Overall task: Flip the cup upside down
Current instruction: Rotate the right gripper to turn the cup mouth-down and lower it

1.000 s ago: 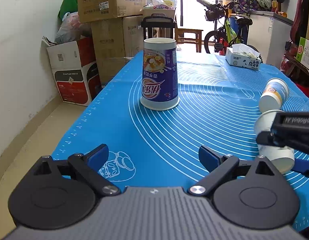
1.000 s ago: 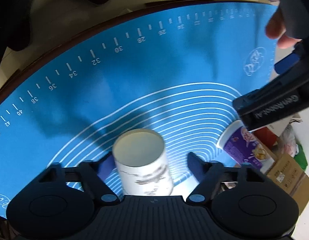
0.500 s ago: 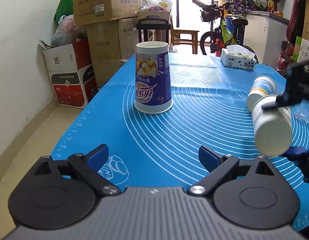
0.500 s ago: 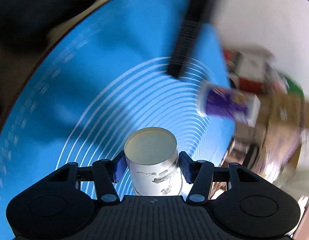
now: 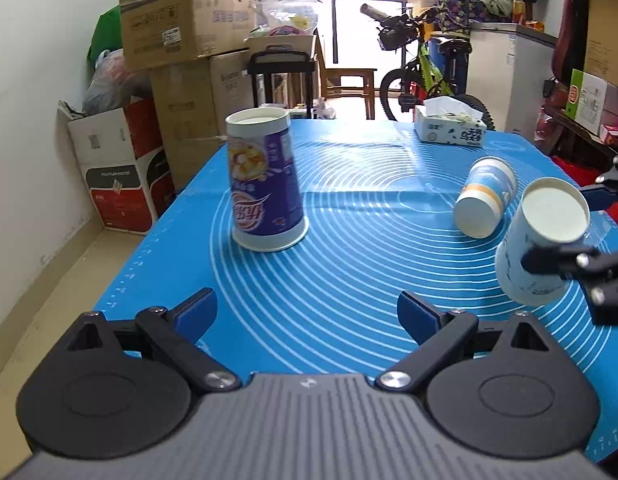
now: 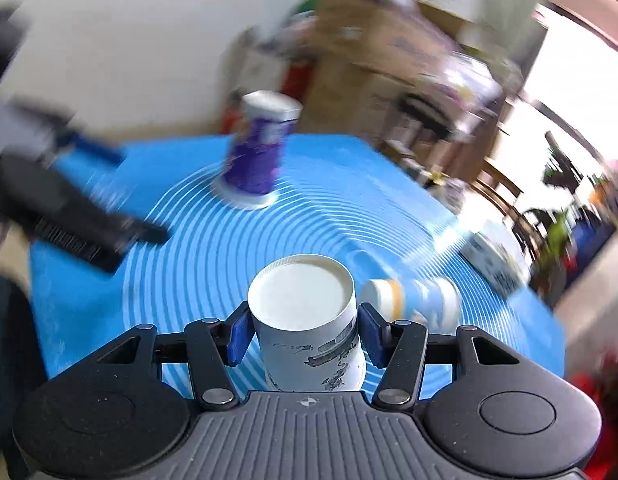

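Right gripper (image 6: pixel 303 334) was pinching the white cup (image 6: pixel 309 320), one blue pad (image 6: pixel 239 336) pressed to each side of its wall. The cup was held above the blue mat (image 6: pixel 329 216), tilted, flat bottom turned up and away from the gripper. Whether the rim touched the mat could not be told.

From the left wrist view the same white cup (image 5: pixel 543 240) sat at about 3 o'clock, with the right gripper (image 5: pixel 577 260) reaching in from the frame's edge.

Left gripper (image 5: pixel 307 312) hung low over the near edge of the mat (image 5: pixel 349 280), fingers spread wide with nothing between them.

A tall purple cup (image 5: pixel 265 184) stood bottom-up on the mat at 11 o'clock of the left gripper, well apart from it. A smaller cup with an orange band (image 5: pixel 485 202) lay on its side at 2 o'clock, just beside the held cup. A tissue box (image 5: pixel 449 130) sat near the far edge of the mat at 1 o'clock.

Right wrist view was blurred; it showed the purple cup (image 6: pixel 259 152) at 11 o'clock and the banded cup (image 6: pixel 413 300) lying just beside the held cup at 3 o'clock.
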A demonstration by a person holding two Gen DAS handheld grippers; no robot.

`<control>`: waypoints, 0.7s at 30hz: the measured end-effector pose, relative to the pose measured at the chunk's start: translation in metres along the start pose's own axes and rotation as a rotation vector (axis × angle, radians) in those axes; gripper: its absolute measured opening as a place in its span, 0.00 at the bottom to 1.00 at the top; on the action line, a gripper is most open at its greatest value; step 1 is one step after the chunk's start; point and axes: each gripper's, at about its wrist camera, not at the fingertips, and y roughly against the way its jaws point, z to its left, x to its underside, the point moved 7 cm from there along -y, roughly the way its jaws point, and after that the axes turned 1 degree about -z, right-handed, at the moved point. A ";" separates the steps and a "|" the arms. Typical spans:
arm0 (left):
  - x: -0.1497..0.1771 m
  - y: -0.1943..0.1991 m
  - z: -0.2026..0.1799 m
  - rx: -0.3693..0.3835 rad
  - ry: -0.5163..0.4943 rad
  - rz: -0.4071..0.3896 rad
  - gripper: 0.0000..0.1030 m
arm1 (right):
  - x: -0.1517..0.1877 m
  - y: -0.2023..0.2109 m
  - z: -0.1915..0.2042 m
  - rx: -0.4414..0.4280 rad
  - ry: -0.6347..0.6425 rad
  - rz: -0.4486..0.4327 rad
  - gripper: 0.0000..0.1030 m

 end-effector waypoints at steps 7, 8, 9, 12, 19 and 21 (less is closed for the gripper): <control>0.000 0.001 -0.017 0.014 -0.034 -0.004 0.93 | 0.029 -0.014 -0.039 0.023 -0.345 0.006 0.51; 0.000 0.001 -0.018 0.014 -0.036 -0.004 0.93 | 0.033 -0.016 -0.042 0.023 -0.378 0.004 0.51; 0.000 0.000 -0.020 0.014 -0.036 -0.003 0.93 | 0.037 -0.016 -0.044 0.019 -0.406 -0.002 0.51; 0.000 0.000 -0.023 0.018 -0.035 0.002 0.93 | 0.048 -0.019 -0.046 0.024 -0.458 -0.008 0.51; 0.000 0.001 -0.030 0.021 -0.042 0.004 0.93 | 0.046 -0.021 -0.039 0.039 -0.439 -0.022 0.55; 0.000 0.001 -0.032 0.024 -0.041 0.005 0.93 | 0.046 -0.020 -0.041 0.036 -0.454 -0.024 0.62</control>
